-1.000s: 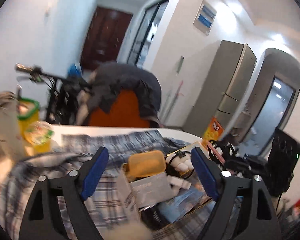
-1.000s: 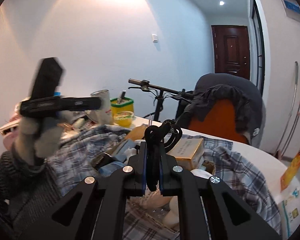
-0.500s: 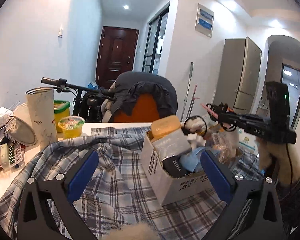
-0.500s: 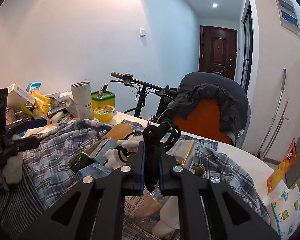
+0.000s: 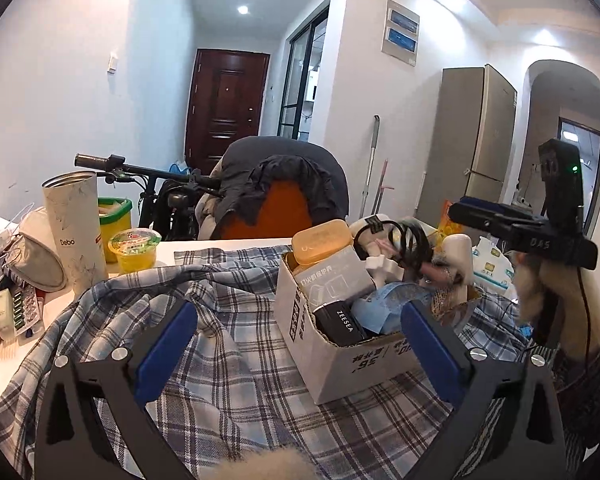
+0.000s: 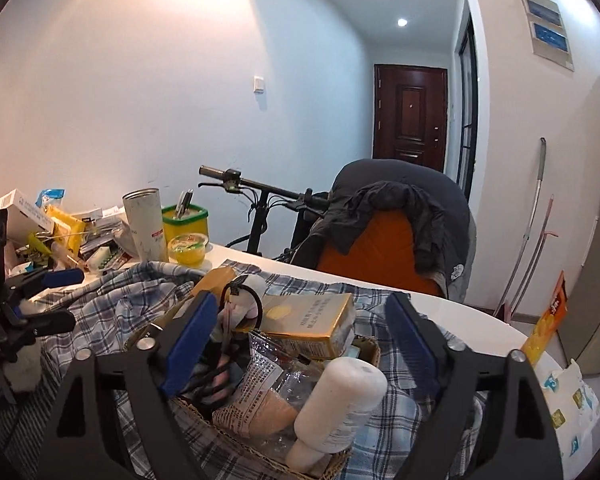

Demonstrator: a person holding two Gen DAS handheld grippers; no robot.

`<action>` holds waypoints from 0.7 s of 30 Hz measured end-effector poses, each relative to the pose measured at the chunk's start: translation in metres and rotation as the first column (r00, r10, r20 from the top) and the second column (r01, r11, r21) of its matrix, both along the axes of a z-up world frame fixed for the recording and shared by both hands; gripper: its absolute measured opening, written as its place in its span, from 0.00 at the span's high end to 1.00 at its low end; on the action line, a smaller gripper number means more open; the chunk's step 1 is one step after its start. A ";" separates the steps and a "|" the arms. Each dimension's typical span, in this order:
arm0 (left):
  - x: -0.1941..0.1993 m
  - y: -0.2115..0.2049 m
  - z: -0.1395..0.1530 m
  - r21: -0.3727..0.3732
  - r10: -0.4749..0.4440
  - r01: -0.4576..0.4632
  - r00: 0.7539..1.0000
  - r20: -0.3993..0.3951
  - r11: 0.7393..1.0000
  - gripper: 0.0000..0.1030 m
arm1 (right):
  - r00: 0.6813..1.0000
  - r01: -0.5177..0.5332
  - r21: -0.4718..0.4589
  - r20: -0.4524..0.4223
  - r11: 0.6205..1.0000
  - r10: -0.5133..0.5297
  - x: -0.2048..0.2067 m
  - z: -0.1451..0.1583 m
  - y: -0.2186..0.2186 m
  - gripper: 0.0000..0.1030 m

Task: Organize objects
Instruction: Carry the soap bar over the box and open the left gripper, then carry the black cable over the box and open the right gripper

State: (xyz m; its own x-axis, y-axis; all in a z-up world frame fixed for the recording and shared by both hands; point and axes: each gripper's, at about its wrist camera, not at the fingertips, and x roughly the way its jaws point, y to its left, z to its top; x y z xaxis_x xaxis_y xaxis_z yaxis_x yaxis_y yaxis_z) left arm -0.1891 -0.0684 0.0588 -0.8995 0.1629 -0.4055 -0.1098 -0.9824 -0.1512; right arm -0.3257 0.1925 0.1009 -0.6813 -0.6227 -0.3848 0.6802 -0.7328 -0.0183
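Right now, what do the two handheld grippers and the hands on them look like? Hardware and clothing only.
Both the left gripper and right gripper are black angular frames with silver screw heads and flat blue finger pads. The right unit carries a black module with a green LED, "DAS" lettering and a thin black cable. Its hand wears a fuzzy cream glove and dark striped sleeve.

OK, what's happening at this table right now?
A person is sorting clutter into a cardboard box that sits on a plaid shirt. The right tongs are opening over the box; a black coiled cable lies among the items just below, no longer pinched. The left tongs are wide open and empty, facing the box. More clutter waits near the white tumbler.
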 end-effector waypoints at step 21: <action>-0.005 0.008 -0.011 -0.011 -0.053 0.054 0.997 0.064 0.998 0.00 | 0.930 -0.270 0.297 0.326 0.916 0.169 0.080 -0.108 -0.003 0.40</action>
State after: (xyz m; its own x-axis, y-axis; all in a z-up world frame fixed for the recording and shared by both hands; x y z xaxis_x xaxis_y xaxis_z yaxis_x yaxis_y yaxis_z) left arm -0.1945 -0.0608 0.0480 -0.8618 0.2049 -0.4640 -0.1531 -0.9772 -0.1473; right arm -0.2461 0.1890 -0.0066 -0.3702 -0.5448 -0.7524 0.8352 -0.5498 -0.0128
